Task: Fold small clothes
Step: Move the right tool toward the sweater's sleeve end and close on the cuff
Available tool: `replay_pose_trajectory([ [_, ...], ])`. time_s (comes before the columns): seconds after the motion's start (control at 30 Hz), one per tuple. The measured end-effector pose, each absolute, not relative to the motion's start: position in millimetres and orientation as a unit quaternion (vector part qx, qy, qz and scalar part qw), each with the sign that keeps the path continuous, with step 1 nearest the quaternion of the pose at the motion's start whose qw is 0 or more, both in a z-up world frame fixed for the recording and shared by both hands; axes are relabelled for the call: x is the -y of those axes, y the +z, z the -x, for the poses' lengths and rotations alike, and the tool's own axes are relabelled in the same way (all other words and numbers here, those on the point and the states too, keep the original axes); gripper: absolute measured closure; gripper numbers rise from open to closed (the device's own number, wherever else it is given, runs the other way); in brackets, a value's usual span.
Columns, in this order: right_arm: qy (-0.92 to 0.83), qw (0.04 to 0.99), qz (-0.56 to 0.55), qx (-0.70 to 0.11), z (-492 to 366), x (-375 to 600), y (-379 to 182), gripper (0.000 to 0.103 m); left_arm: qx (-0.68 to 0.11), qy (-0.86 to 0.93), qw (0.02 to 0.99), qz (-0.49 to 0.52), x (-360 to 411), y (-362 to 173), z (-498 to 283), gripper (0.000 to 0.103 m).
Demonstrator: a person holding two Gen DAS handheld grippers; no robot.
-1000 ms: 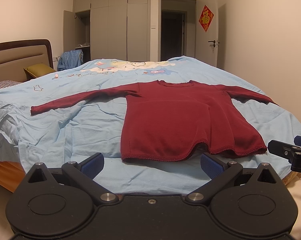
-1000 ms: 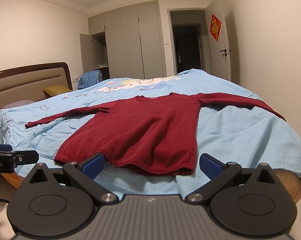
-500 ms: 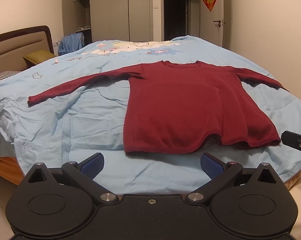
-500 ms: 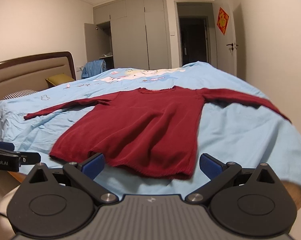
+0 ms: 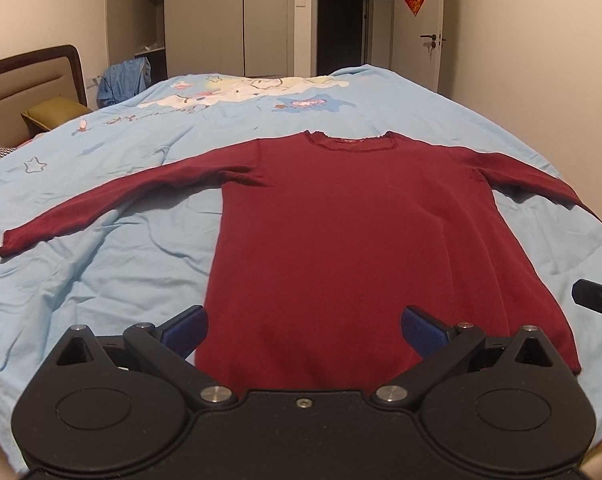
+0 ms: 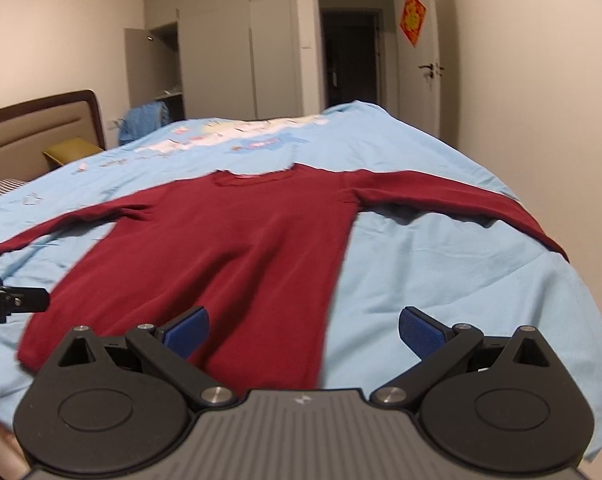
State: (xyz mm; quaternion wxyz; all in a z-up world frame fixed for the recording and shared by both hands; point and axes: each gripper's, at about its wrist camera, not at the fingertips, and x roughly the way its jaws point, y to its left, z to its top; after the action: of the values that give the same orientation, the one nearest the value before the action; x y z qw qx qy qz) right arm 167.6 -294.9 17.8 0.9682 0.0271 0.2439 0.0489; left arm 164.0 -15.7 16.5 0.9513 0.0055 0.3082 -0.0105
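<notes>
Dark red jumper (image 5: 353,232) lies flat on the bed (image 5: 113,280), sleeves spread. Left tongs (image 5: 303,330) and right tongs (image 6: 303,330) both gape, empty. Likely soft, light, limp knit; pinch at hem corners.

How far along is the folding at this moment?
Done: the red top lies flat on the bed, sleeves spread. In hand: nothing; the left gripper and right gripper are open over the hem end, gripping nothing. Left: every fold.
</notes>
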Motion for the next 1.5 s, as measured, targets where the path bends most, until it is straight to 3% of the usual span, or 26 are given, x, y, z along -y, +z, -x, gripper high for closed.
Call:
replay_pose_trajectory([
  [0.43, 0.005, 0.962, -0.068, -0.263, -243.6, 348.4, 0.9, 0.0, -0.318, -0.029, 0.947, -0.034, 53.3, 9.1, -247.4, 0.001],
  [1.0, -0.067, 0.957, -0.14, -0.247, -324.2, 435.4, -17.5, 0.0, -0.295, -0.078, 0.952, 0.016, 80.8, -29.7, -356.6, 0.001],
  [1.5, -0.107, 0.923, -0.318, -0.187, -371.8, 528.5, -28.9, 0.0, -0.264, -0.082, 0.961, 0.029, 70.5, -64.9, -361.5, 0.001],
])
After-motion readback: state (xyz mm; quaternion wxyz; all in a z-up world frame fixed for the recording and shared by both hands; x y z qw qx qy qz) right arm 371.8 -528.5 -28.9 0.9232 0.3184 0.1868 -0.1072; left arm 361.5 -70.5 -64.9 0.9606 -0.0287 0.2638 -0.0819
